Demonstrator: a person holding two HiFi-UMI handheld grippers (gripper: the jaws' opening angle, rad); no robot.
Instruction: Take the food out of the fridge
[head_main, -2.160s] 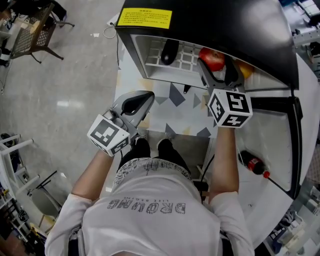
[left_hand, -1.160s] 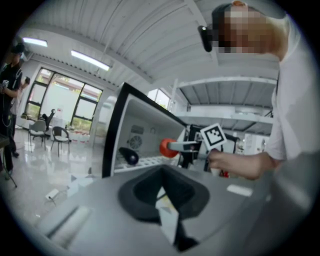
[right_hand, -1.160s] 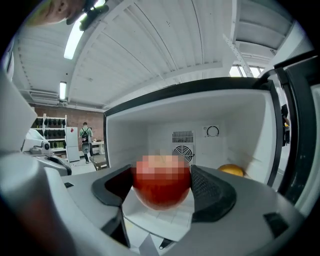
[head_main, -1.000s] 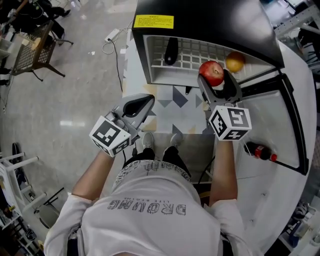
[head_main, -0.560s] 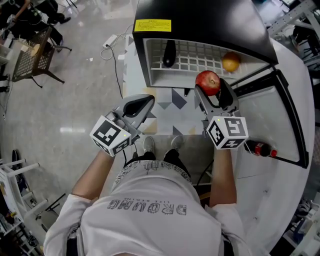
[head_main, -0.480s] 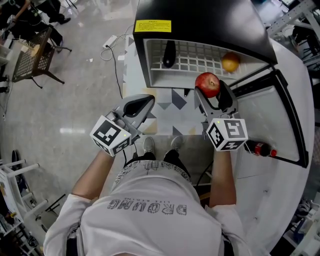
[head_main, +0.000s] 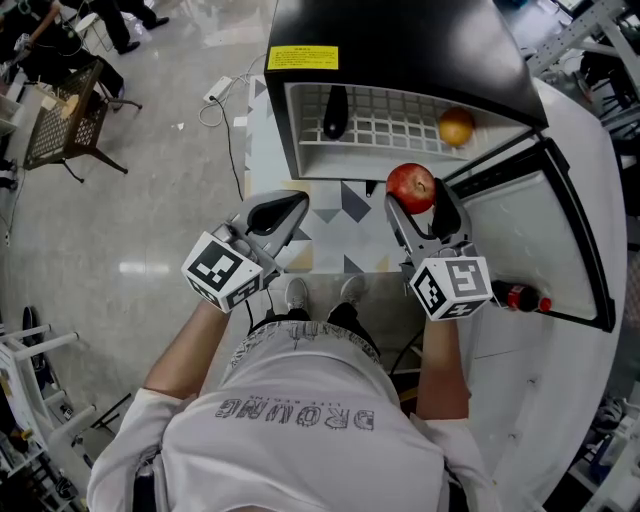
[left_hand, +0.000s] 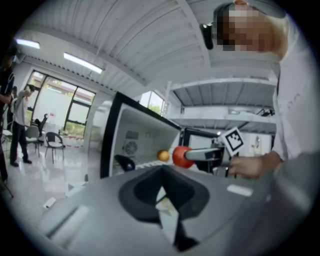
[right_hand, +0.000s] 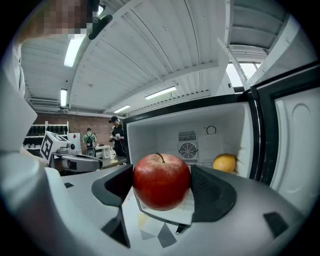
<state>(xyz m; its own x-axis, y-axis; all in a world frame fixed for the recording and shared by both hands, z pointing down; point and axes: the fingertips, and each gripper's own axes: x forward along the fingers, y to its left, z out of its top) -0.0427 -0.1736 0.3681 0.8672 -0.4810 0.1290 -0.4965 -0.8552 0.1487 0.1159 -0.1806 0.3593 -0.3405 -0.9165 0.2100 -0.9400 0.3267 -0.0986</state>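
Note:
A red apple (head_main: 411, 186) (right_hand: 161, 181) is held in front of the open fridge (head_main: 400, 40), outside its shelf, with my right gripper (head_main: 416, 200) shut on it. On the white wire shelf (head_main: 385, 118) lie a yellow-orange fruit (head_main: 456, 127) (right_hand: 224, 163) at the right and a dark long vegetable (head_main: 335, 109) at the left. My left gripper (head_main: 276, 211) hangs low at the left, jaws shut with nothing in them. In the left gripper view the apple (left_hand: 181, 156) and the orange fruit (left_hand: 163, 155) show ahead.
The fridge door (head_main: 535, 235) stands open to the right, with a cola bottle (head_main: 516, 298) in its lower rack. Below the fridge lies a patterned floor mat (head_main: 345, 215). A chair (head_main: 75, 120) stands far left on the grey floor. People stand in the background of the right gripper view.
My right gripper has drawn back out of the fridge toward the person, carrying the apple off the shelf. The left gripper has stayed put.

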